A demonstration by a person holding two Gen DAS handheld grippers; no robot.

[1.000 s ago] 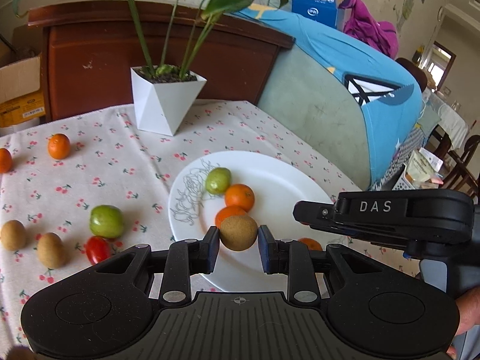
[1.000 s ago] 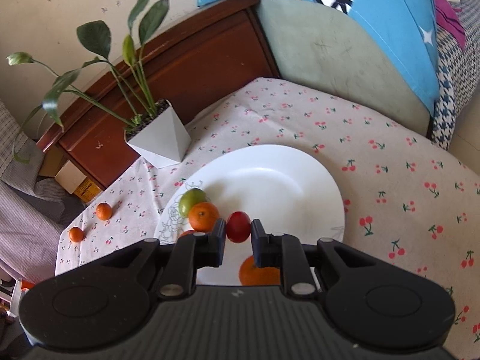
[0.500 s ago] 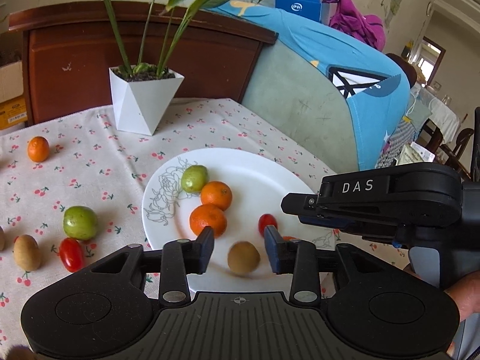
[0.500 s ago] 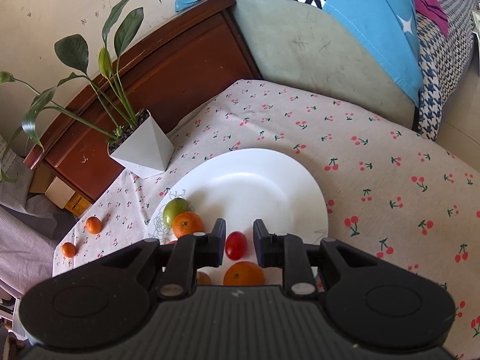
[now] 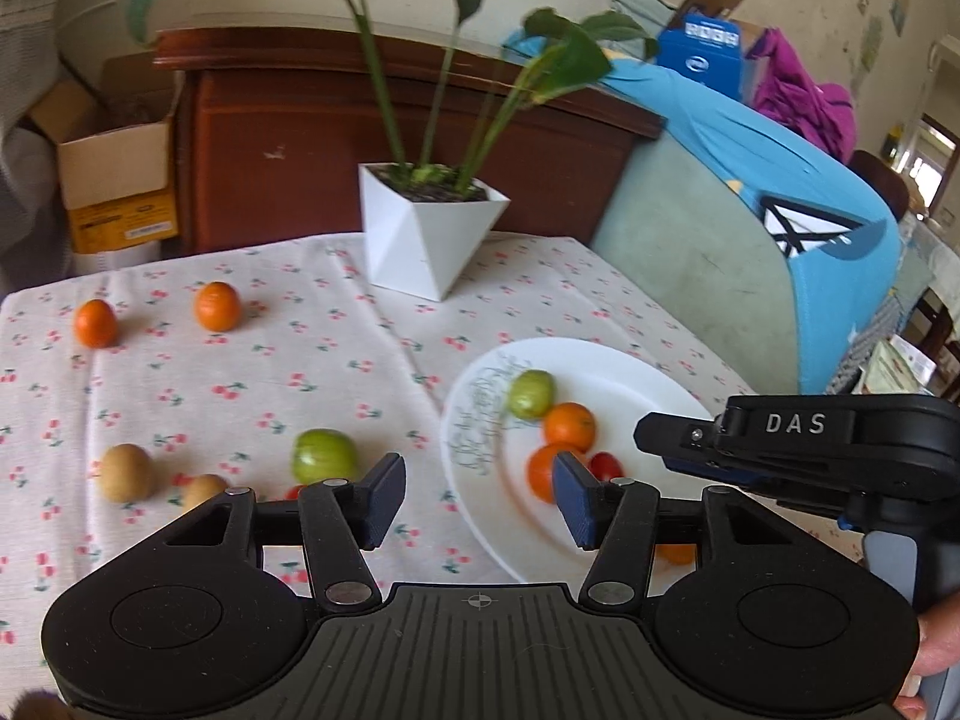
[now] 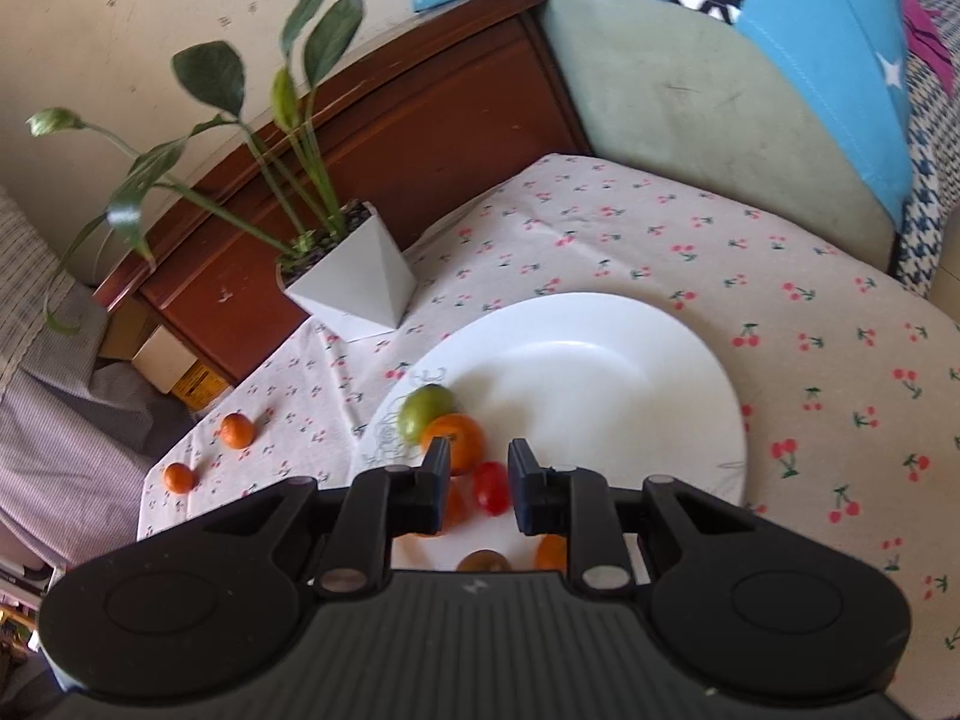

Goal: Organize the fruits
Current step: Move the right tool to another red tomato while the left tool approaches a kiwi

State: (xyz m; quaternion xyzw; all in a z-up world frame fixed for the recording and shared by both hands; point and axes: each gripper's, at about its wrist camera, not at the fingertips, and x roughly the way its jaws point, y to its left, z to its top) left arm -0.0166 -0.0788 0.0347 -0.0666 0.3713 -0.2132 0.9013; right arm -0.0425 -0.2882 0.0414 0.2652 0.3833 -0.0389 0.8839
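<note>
A white plate (image 5: 624,372) (image 6: 630,372) lies on the cherry-print tablecloth. It holds a green fruit (image 5: 531,393) (image 6: 426,408), oranges (image 5: 569,423) (image 6: 455,435), a red tomato (image 6: 491,487) (image 5: 606,465) and a brown kiwi (image 6: 483,561). My left gripper (image 5: 474,501) is open and empty, above the cloth just left of the plate. My right gripper (image 6: 478,483) is open above the plate, with the tomato lying between its fingers' line. It shows from the side in the left wrist view (image 5: 798,450).
On the cloth left of the plate lie a green tomato (image 5: 323,455), two brown kiwis (image 5: 125,473), a red tomato (image 5: 294,492) half hidden and two oranges (image 5: 217,306) (image 6: 237,429). A white plant pot (image 5: 429,240) (image 6: 354,282) stands behind. A cabinet and sofa border the table.
Both grippers let go of their fruit over the plate: the kiwi and the red tomato now lie on it. The left gripper opened wide and swung left.
</note>
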